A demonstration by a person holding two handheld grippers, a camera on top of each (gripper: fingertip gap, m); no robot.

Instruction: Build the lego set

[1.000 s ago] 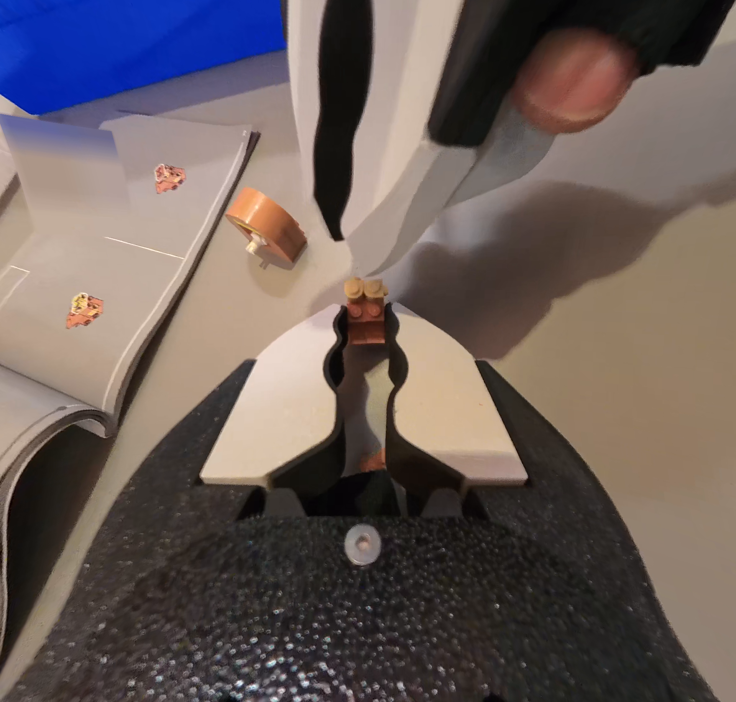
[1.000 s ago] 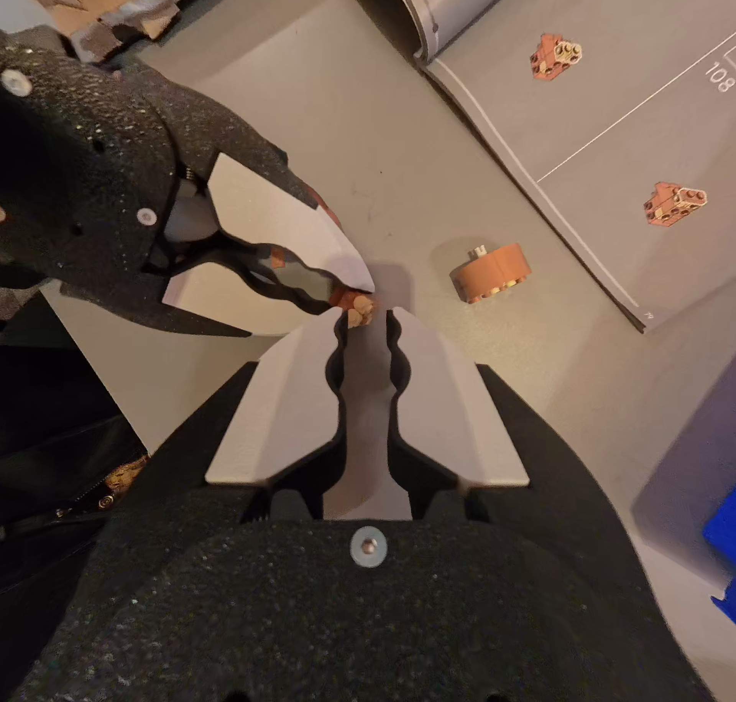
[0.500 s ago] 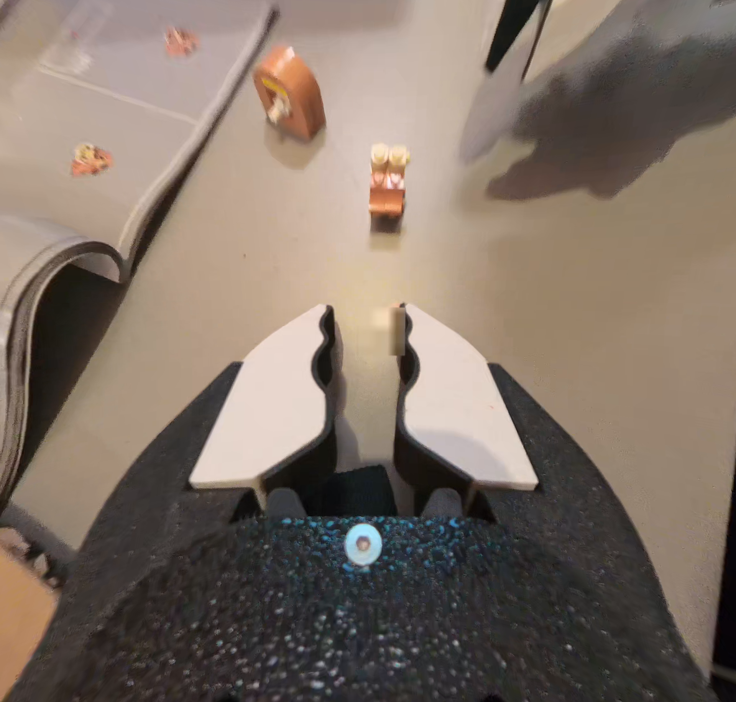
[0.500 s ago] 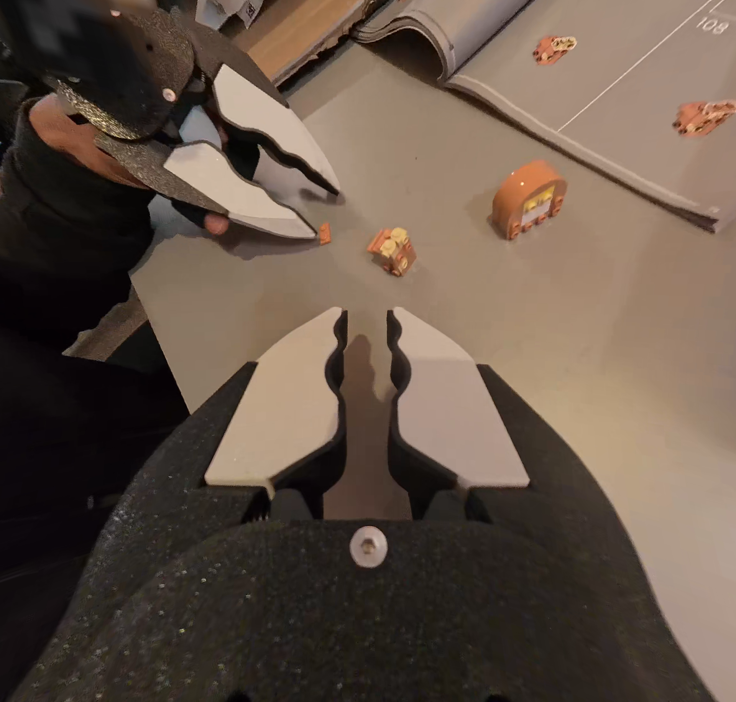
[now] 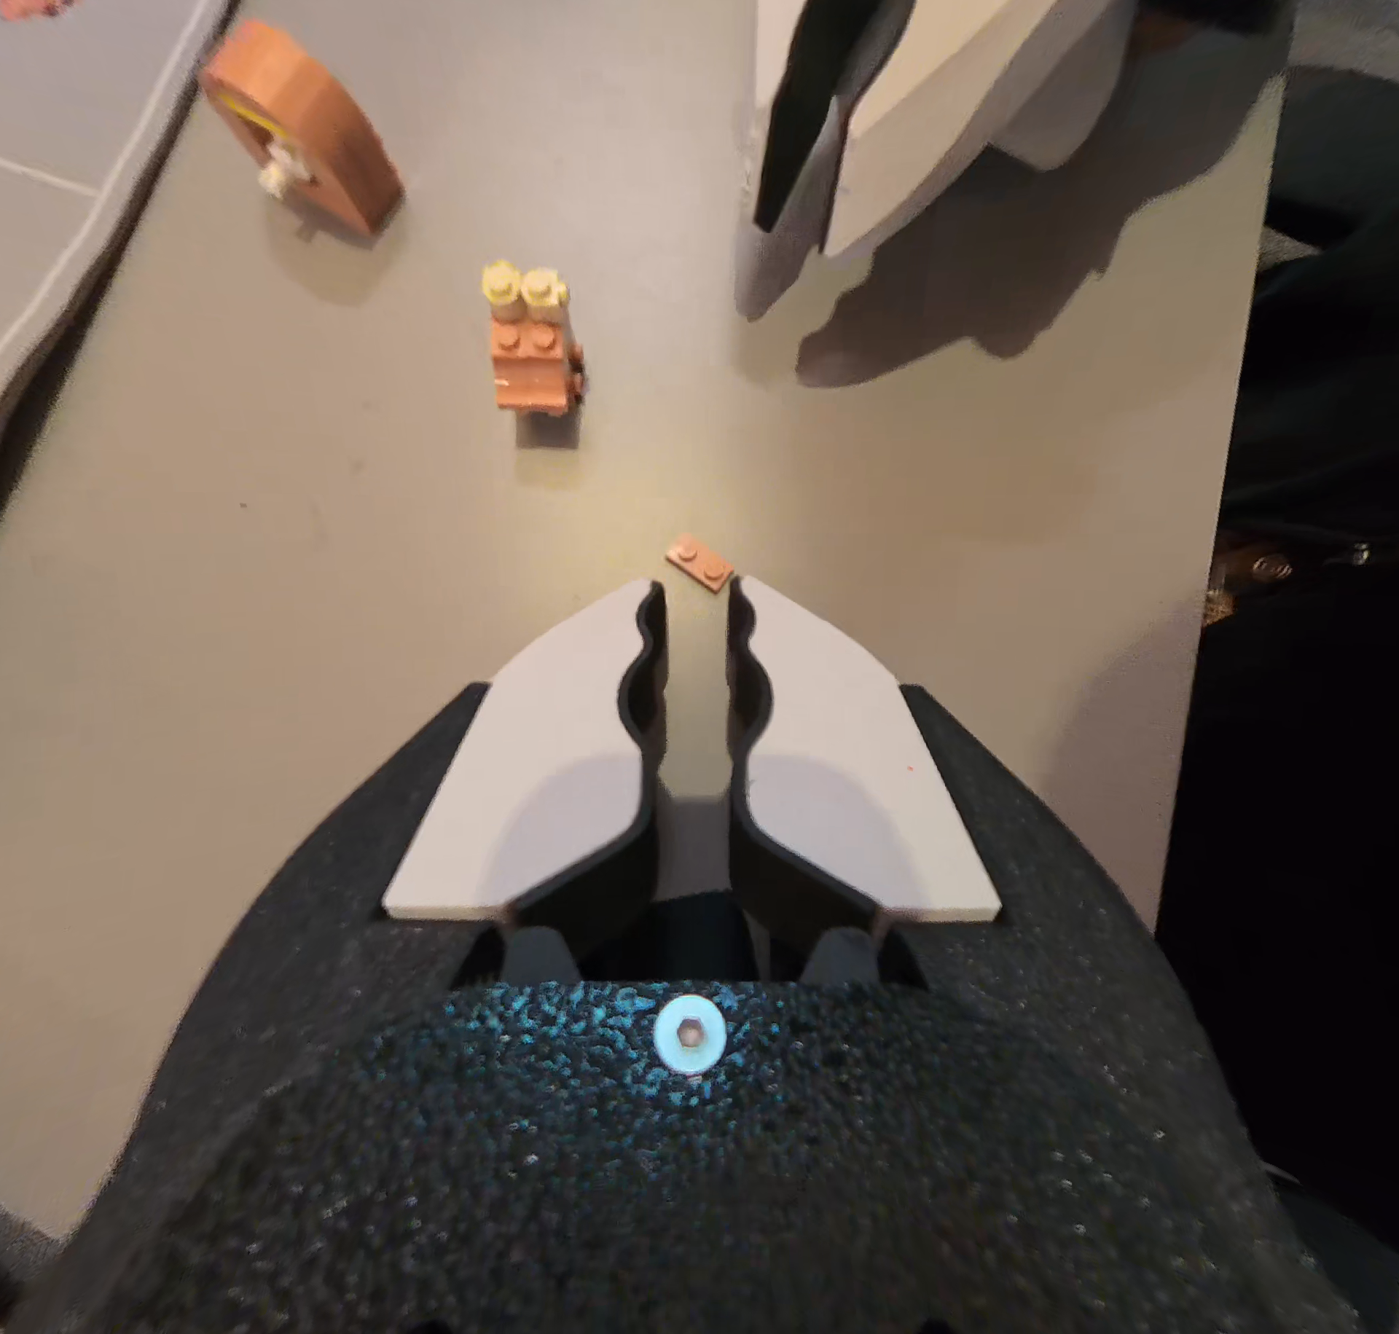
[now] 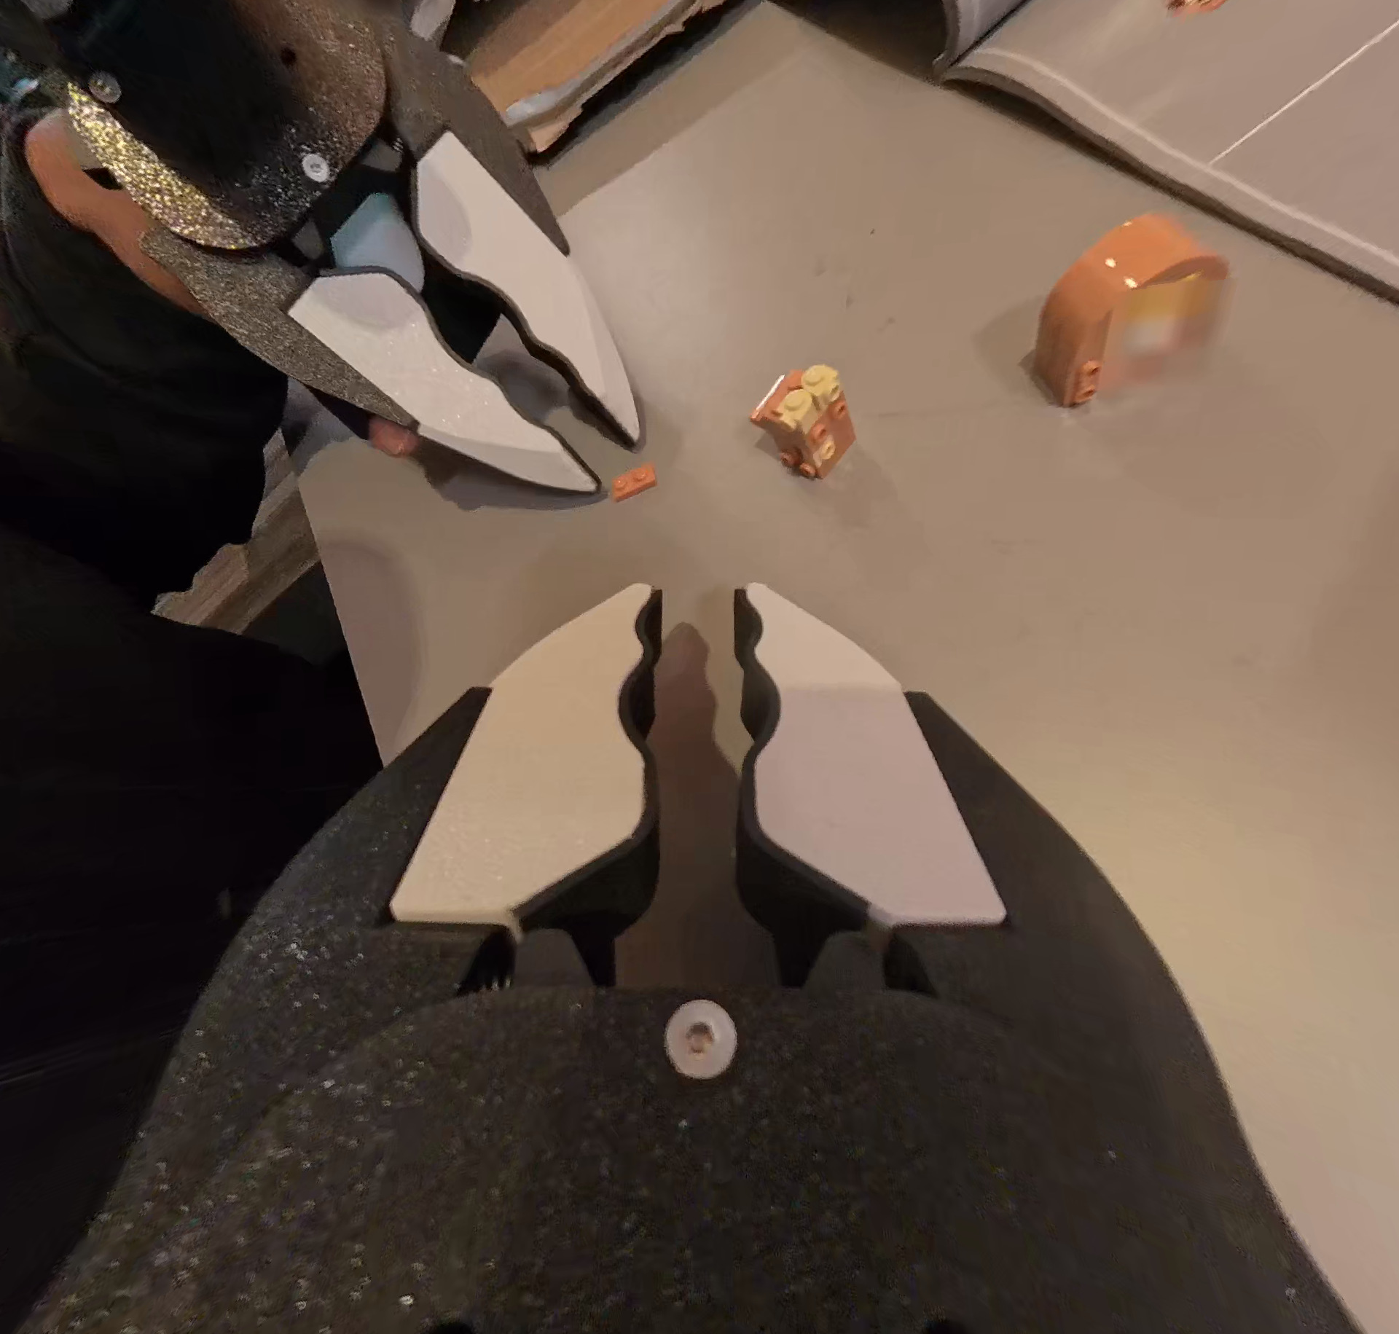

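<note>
left gripper (image 5: 696,590) is hovering low with its jaws slightly spread and bare, fingertips just beside a small flat orange plate (image 5: 700,560) lying on the grey table (image 5: 303,616). right gripper (image 6: 696,594) is hanging above the table, jaws parted, gripping nothing. brick assembly (image 6: 806,419) and rounded brown piece (image 6: 1120,314) are sitting farther off.

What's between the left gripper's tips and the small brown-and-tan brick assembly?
A flat orange two-stud plate, lying on the table just ahead of the left gripper; beyond it bare table up to the brick assembly. Clearest in the left wrist view.
</note>
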